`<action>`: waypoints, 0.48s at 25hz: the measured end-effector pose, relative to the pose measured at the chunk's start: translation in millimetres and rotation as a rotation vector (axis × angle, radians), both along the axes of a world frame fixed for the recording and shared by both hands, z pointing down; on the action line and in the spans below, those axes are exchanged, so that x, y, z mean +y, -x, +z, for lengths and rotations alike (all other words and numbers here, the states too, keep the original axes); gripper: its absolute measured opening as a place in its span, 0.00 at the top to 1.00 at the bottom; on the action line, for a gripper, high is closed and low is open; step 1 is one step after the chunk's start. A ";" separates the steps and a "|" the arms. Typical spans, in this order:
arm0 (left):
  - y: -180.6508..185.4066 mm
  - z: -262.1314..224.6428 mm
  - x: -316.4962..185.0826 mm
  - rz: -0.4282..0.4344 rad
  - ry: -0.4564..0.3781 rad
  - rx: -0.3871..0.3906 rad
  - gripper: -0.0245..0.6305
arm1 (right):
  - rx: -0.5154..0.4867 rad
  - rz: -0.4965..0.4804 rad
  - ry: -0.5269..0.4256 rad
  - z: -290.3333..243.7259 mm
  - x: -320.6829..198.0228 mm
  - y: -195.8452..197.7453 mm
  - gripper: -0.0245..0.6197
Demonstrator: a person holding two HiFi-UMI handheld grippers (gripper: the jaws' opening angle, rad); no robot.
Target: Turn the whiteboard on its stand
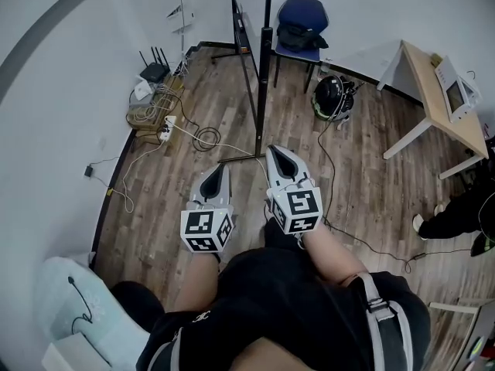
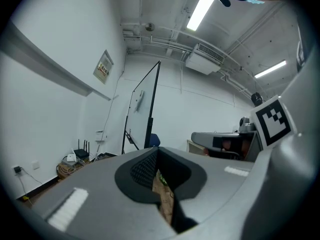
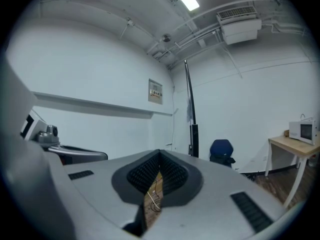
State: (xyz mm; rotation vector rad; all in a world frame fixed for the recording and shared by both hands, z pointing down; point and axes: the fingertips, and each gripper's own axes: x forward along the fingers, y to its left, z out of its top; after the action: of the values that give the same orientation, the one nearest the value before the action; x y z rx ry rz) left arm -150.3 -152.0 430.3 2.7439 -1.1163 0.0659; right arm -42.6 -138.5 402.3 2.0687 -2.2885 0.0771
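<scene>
Across the wood floor (image 1: 363, 184) the whiteboard (image 2: 143, 106) is faced edge-on; short of it, the left hand-held gripper (image 1: 220, 170) and the right hand-held gripper (image 1: 278, 153) are held fully closed and empty, probably because nothing is yet within reach

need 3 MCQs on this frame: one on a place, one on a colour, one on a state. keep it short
1. Where is the whiteboard?
A. upright ahead, near the chair
B. flat on the table
C. leaning on the left wall

2. What colour is the chair?
A. red
B. blue
C. green

3. How is the right gripper?
A. wide open
B. shut on the whiteboard
C. shut, holding nothing

Answers:
1 A: the head view shows it standing edge-on just before the chair.
2 B: its seat and back are blue.
3 C: the right gripper view shows the jaws together with nothing between them.
</scene>
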 end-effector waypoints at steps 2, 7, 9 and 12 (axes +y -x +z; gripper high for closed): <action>-5.2 -2.8 -14.0 -0.002 -0.014 -0.010 0.95 | -0.008 -0.001 -0.009 -1.4 -15.6 -6.3 0.95; -29.5 -6.4 -52.0 0.003 -0.030 -0.025 0.95 | -0.022 0.007 -0.020 -1.6 -52.2 -31.3 0.95; -43.5 -6.1 -68.4 0.010 -0.032 -0.033 0.95 | -0.024 0.016 -0.021 -0.7 -67.6 -46.6 0.95; -69.4 -3.2 -91.3 0.027 -0.033 -0.056 0.95 | -0.051 0.040 -0.013 4.0 -91.4 -76.1 0.95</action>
State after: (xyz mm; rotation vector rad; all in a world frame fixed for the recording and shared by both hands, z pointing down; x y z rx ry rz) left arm -80.9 -243.4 427.1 2.8030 -1.1047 0.1293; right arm 33.5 -229.9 406.2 2.1430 -2.2825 0.1180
